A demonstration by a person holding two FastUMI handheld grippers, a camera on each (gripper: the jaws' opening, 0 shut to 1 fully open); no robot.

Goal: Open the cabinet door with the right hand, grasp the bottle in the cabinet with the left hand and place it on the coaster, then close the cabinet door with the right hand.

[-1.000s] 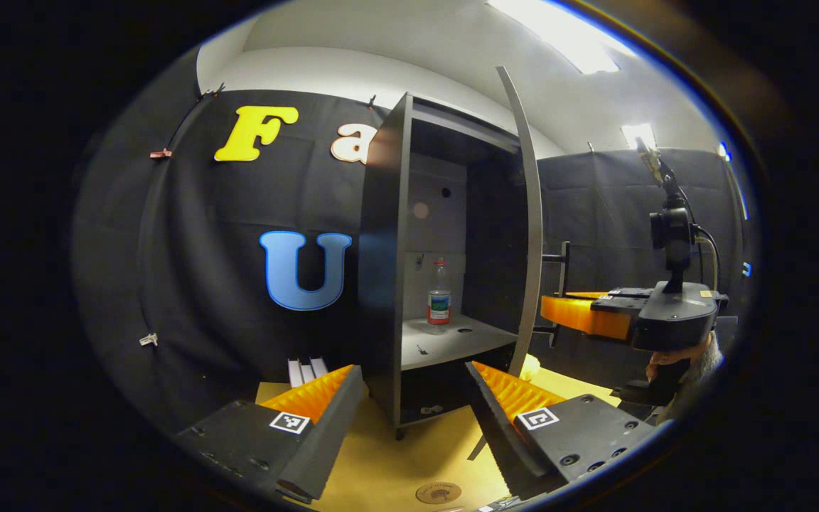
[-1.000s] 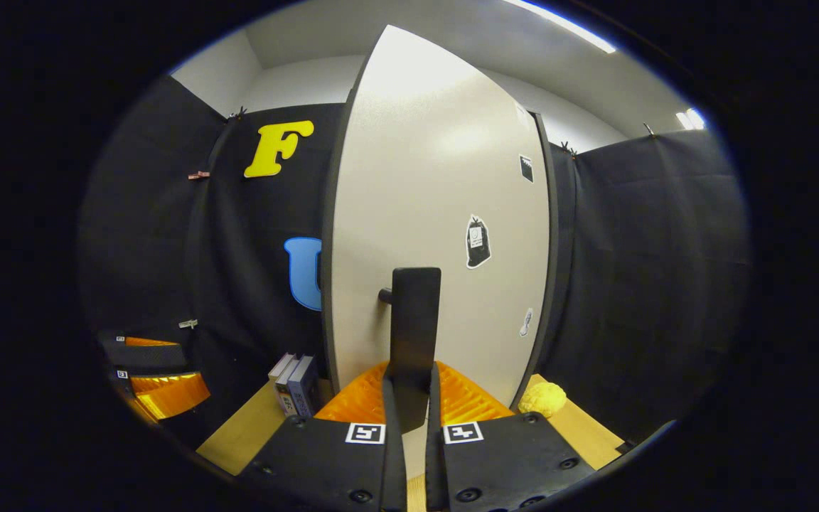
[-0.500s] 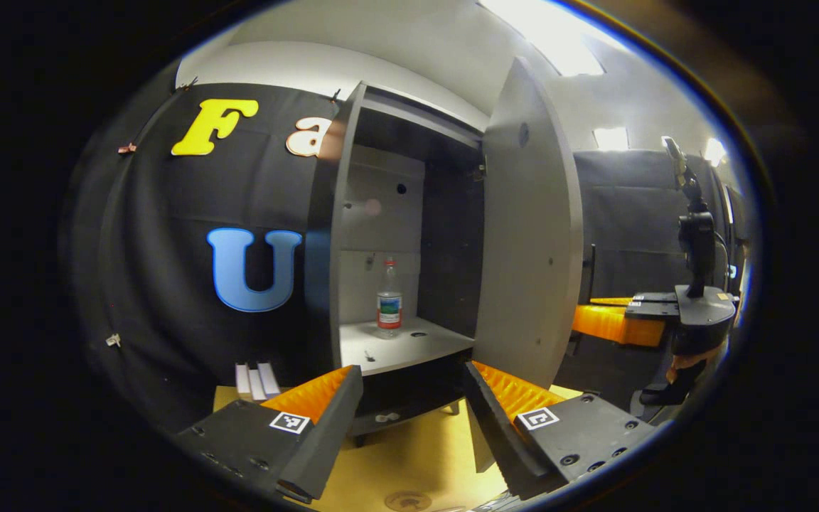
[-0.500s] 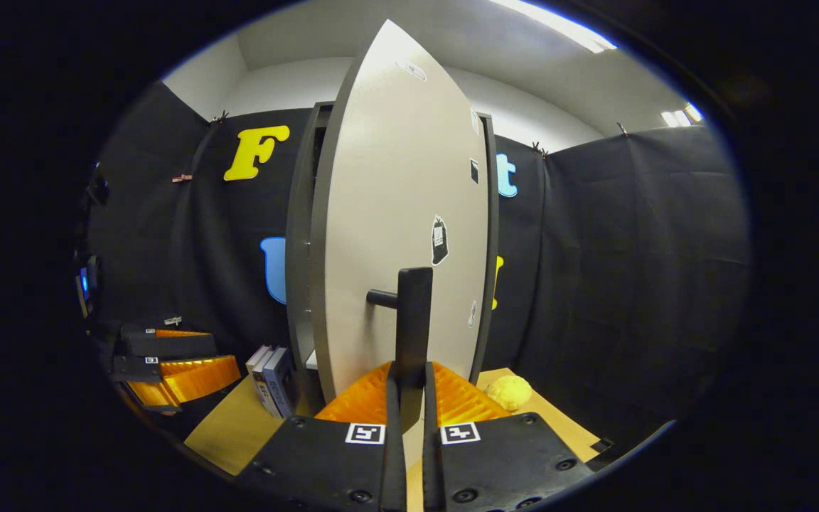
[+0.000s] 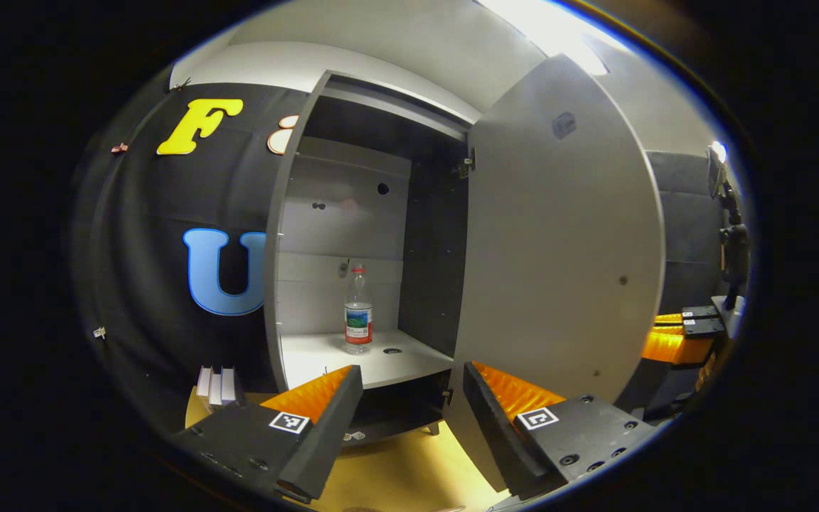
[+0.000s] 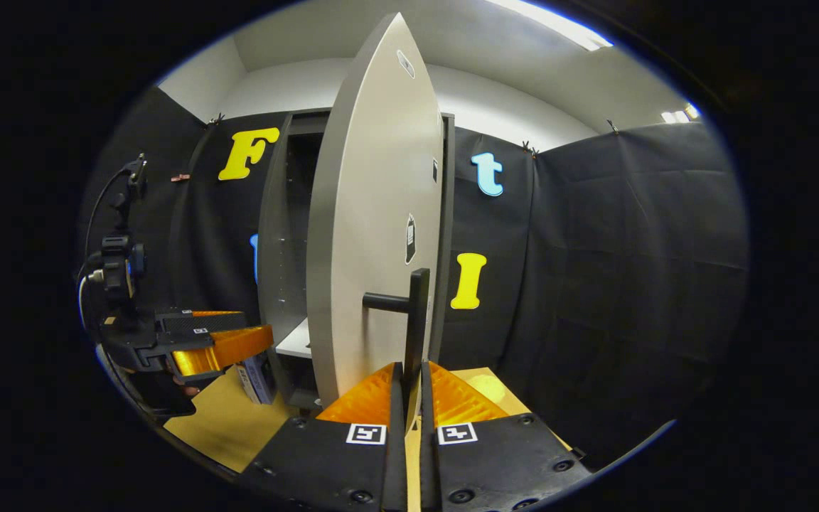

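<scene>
A clear bottle [image 5: 357, 310] with a red cap stands upright on the white shelf [image 5: 395, 364] inside the grey cabinet [image 5: 278, 235]. My left gripper [image 5: 409, 398] is open in front of the shelf, short of the bottle, with nothing between its fingers. The cabinet door [image 5: 559, 235] stands swung out wide on the right. In the right gripper view, my right gripper [image 6: 411, 384] is shut on the door's dark upright handle [image 6: 418, 313], with the door [image 6: 374, 235] seen nearly edge-on. The left gripper [image 6: 257, 331] shows at the left, beside the cabinet opening.
Small books [image 5: 216, 384] stand on the wooden table [image 5: 395, 476] left of the cabinet, also seen as books [image 6: 257, 377] in the right gripper view. A small dark spot [image 5: 392, 350] lies on the shelf by the bottle. The right gripper [image 5: 665, 341] peeks past the door's edge.
The door has swung much wider open, drawn by my right gripper on the handle. The left gripper has come closer to the cabinet and now faces its inside squarely.
</scene>
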